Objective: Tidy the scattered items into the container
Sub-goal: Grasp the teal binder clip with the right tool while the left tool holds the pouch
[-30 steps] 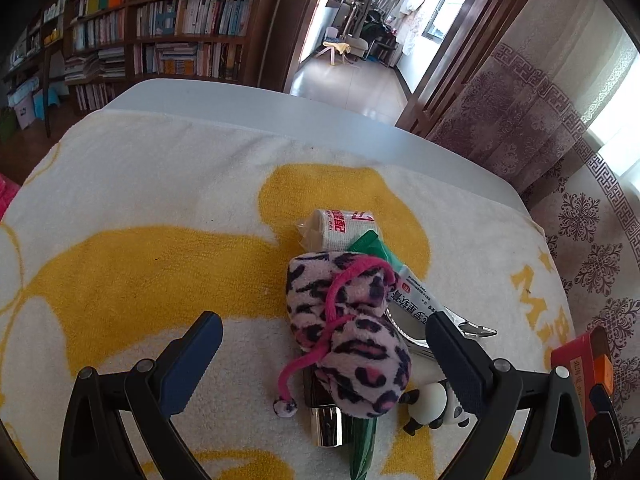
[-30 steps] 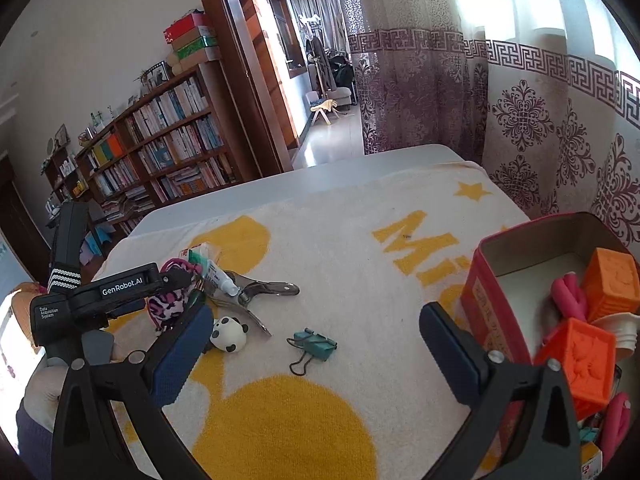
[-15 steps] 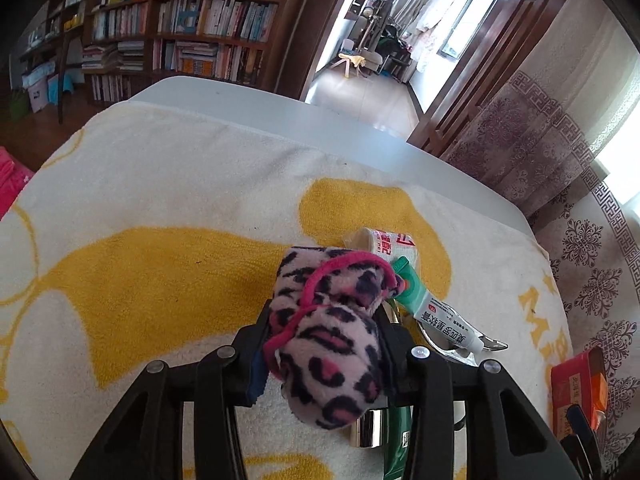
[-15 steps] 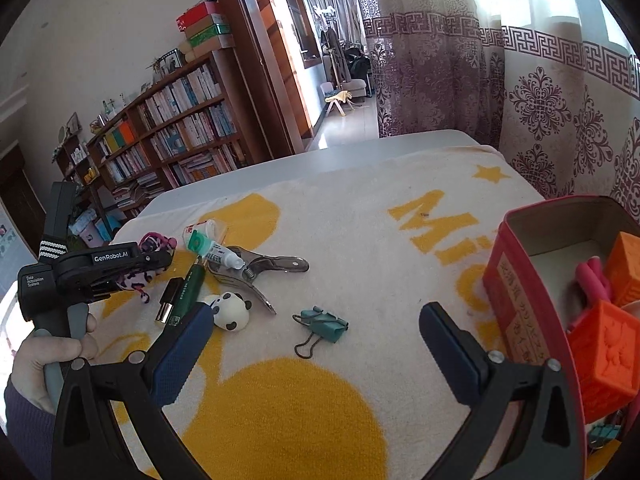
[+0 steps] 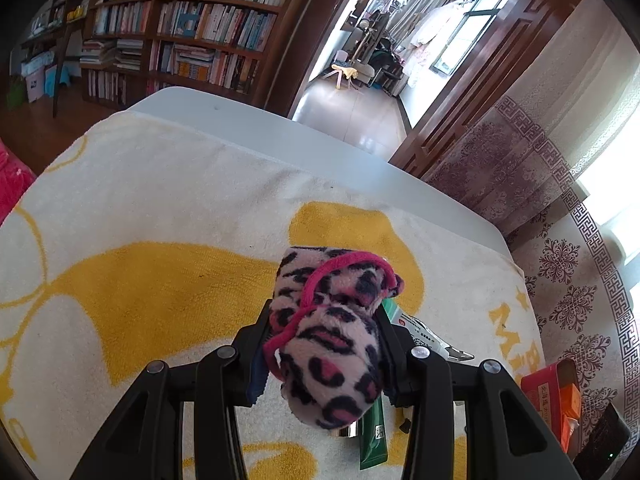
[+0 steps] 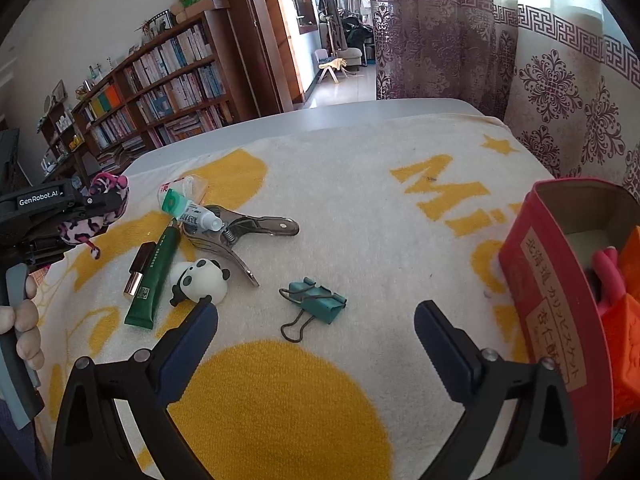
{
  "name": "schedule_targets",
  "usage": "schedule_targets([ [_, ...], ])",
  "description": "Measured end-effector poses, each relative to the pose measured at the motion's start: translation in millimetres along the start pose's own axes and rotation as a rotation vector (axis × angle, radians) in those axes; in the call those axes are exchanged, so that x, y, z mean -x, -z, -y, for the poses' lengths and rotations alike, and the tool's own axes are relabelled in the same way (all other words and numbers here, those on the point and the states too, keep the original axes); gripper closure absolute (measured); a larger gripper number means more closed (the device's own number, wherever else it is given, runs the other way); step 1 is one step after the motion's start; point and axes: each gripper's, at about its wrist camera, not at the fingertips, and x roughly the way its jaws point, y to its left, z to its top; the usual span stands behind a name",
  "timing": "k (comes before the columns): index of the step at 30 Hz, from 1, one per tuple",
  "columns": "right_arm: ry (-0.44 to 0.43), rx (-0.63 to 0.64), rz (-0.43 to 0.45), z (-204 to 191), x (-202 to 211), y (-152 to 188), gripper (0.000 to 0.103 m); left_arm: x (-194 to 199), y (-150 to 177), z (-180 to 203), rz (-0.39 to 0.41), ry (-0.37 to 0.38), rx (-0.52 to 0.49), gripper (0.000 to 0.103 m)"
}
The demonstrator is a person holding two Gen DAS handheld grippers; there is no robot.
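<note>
Towel (image 6: 340,184), cream with yellow shapes, covers nearly the whole table (image 6: 360,114), leaving a bare grey strip along the far edge. The left gripper (image 5: 324,344) is clenched on a pink leopard-print pouch (image 5: 332,340), its pads pressing both sides, and holds it clear of the towel at the left of the scene. A hand (image 6: 22,320) grips the handle below it. The jaws closed on the pouch within the last second.

The right gripper (image 6: 316,328) hangs released over the near middle of the towel, nothing between its fingers; its jaws have just begun narrowing. The teal binder clip (image 6: 314,302) lies just beyond the fingertips, between them in the right wrist view, with bare towel all around it.

To the left lies a tight cluster: a panda figure (image 6: 200,280) close by the left fingertip, a green tube (image 6: 154,276), a lipstick (image 6: 138,268) touching the tube's left side, a metal clamp (image 6: 240,232), a small white tube (image 6: 192,210) lying over the clamp, and a white packet (image 6: 188,186) at the far end.

The red box (image 6: 548,292) stands at the right, near the table's right edge, open on top, with orange blocks (image 6: 624,344) and a pink piece (image 6: 608,272) inside. Between clip and box the towel is open. Curtains (image 6: 560,60) hang just beyond the right edge.
</note>
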Motion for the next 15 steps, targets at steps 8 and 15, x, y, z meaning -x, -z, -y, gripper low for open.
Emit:
schedule_targets([
  [8,0.076,0.045,-0.070,-6.4,-24.7,-11.7,0.040,-1.3,3.6,4.4,-0.019,0.012,-0.014,0.058],
  [15,0.086,0.044,-0.053,-1.7,-7.8,-1.0,0.066,-4.7,4.9,7.6,-0.026,0.011,-0.019,0.058],
])
